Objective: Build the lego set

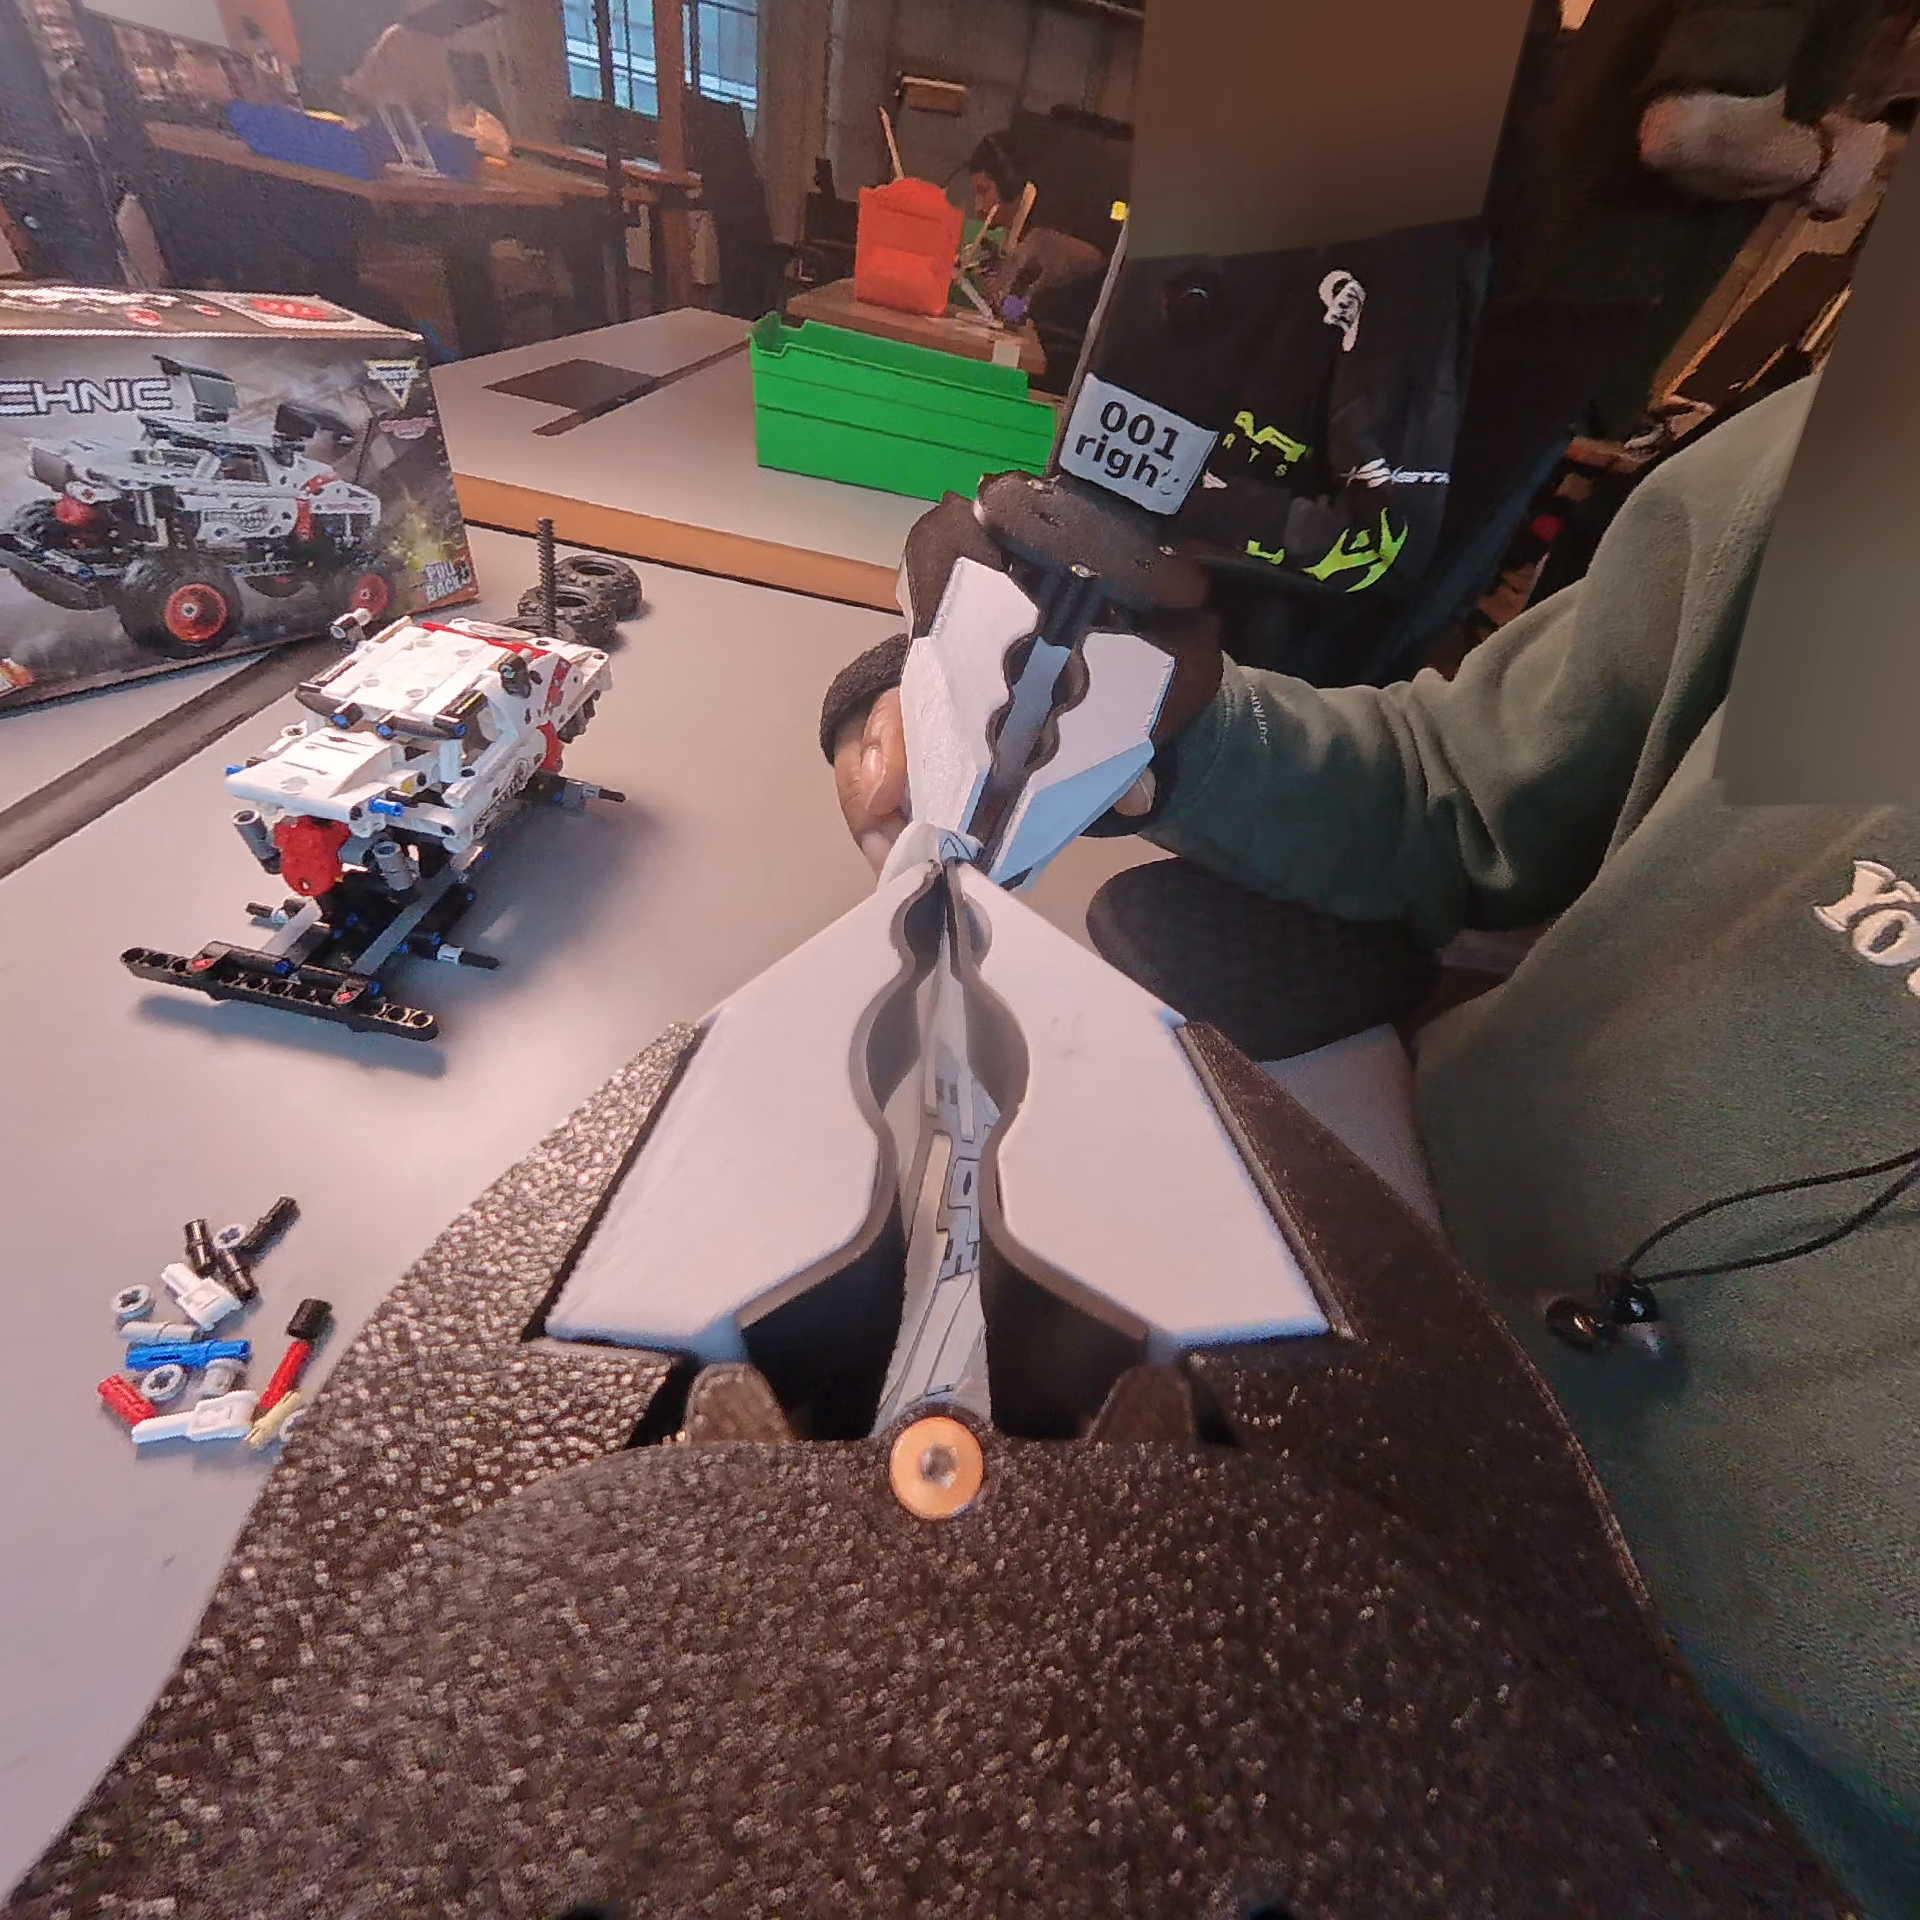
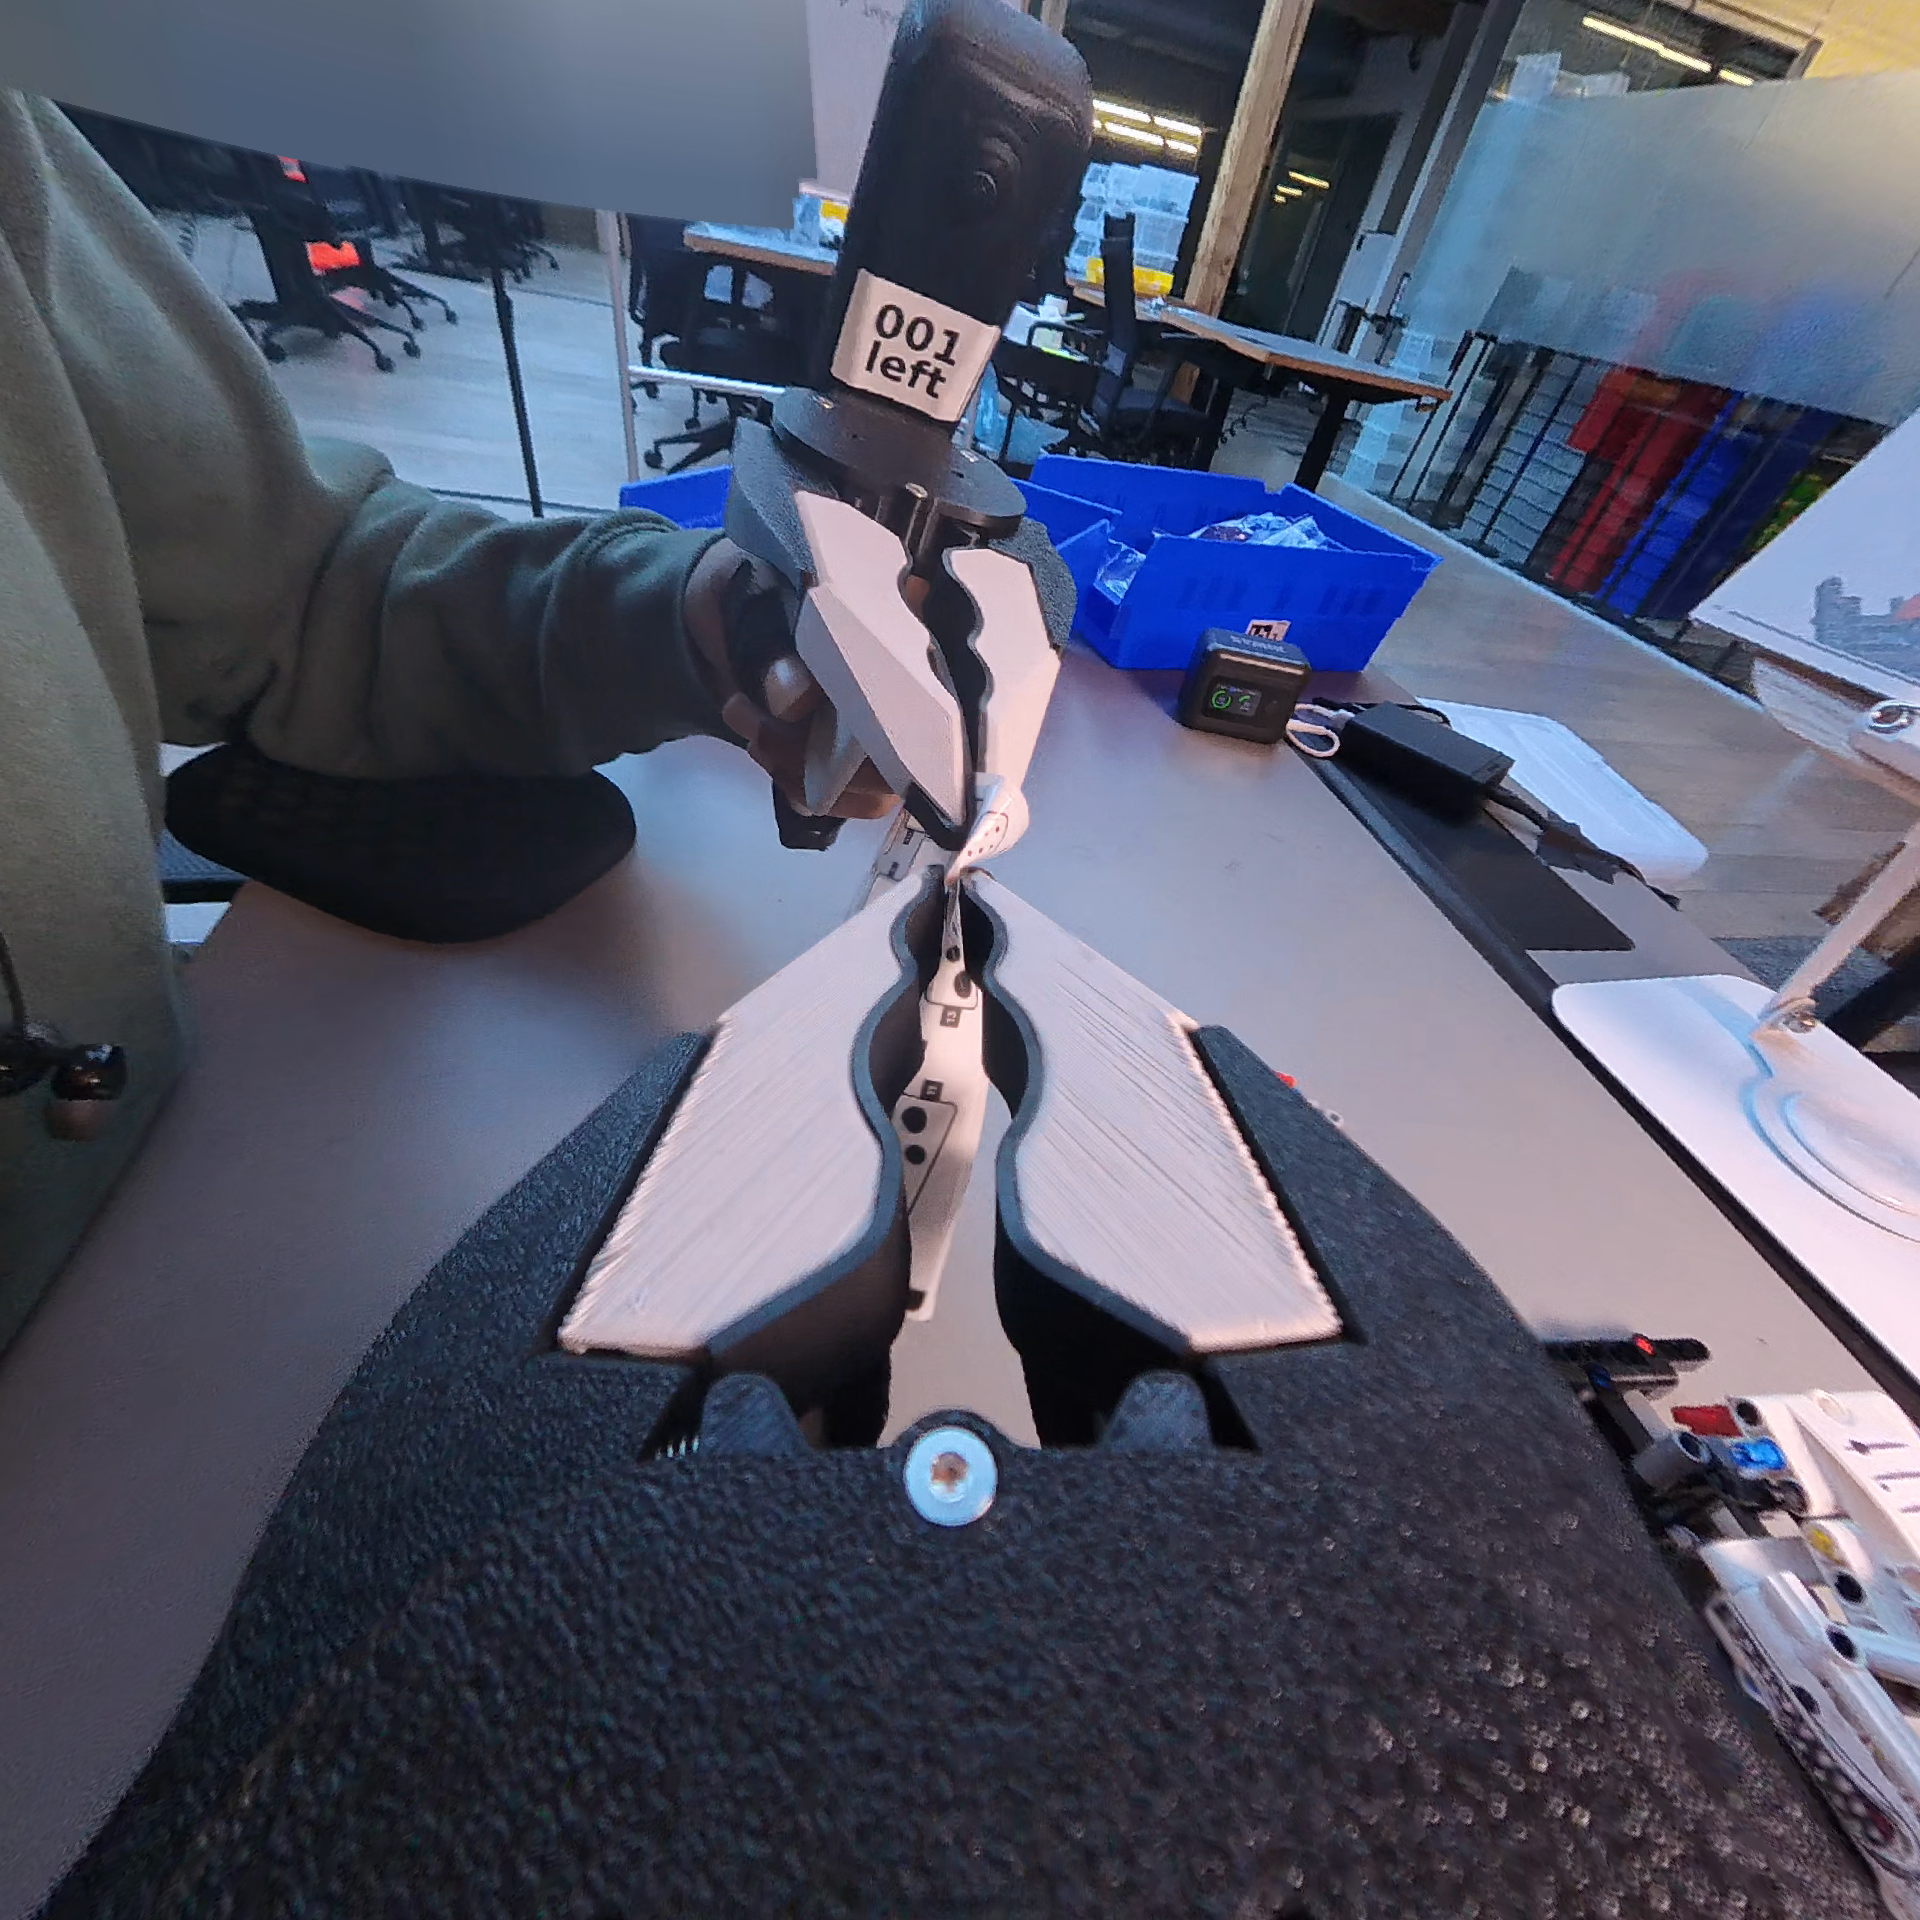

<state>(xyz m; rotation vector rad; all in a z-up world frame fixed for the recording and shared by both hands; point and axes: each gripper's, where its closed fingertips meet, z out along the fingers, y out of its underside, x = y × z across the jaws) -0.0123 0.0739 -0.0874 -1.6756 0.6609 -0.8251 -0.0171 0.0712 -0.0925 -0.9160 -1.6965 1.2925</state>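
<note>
Left wrist view: workshop background, grey table (image 1: 582,1039) with the set's printed box (image 1: 208,468) at far left. The part-built white truck (image 1: 416,769) sits on the table well left of the tools, still wheel-less; black tyres (image 1: 582,603) lie behind it, and a small pile of loose pins (image 1: 203,1340) lies near the left edge. The left gripper (image 1: 948,883) is clenched on a thin white sticker sheet (image 1: 951,1174) that runs edge-on down the slot between its fingers. The right gripper (image 1: 971,847) comes in tip-to-tip from above, held in a gloved hand (image 1: 873,748), and is pinched shut on a white bit at the sheet's far end.

Right wrist view: open office, with blue bins (image 2: 1247,582) and a small screen device (image 2: 1242,686) on the far table. The right gripper (image 2: 954,883) is closed on a printed sticker strip (image 2: 940,1060) whose long axis lies along its fingers. The left gripper (image 2: 982,821) meets it at the tips, nipping the curled end of the strip. The truck (image 2: 1787,1579) is at the lower right corner, so it is nearer the right gripper here.

My read: peeling a decal off the sheet. Both tools are held above the table, apart from the truck. Next the peeled piece has to travel sideways to the truck body.
</note>
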